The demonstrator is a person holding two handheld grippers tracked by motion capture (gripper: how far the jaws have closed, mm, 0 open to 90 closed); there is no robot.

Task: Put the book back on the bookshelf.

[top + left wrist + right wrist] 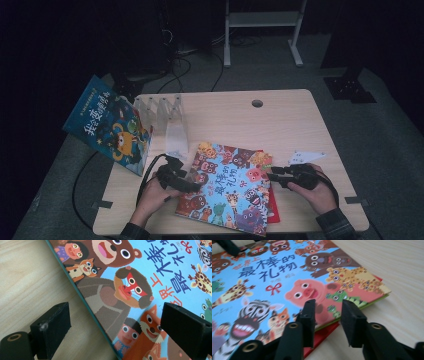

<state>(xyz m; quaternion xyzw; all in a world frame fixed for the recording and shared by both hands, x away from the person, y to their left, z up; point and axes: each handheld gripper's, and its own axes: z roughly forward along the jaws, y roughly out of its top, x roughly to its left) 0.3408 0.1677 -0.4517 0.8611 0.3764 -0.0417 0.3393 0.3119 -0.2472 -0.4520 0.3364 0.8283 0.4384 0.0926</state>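
My left gripper (192, 186) stands with its jaws wide apart astride the left edge of the animal picture book (231, 186), one jaw over the table (280, 120), the other over the cover. My right gripper (271, 173) has its jaws narrowly apart at the book's right edge, holding nothing. The book lies flat near the table's front, on a red book (274, 207), its long axis running slightly aslant from far-left to near-right. Both my hands rest low, forearms angled inward
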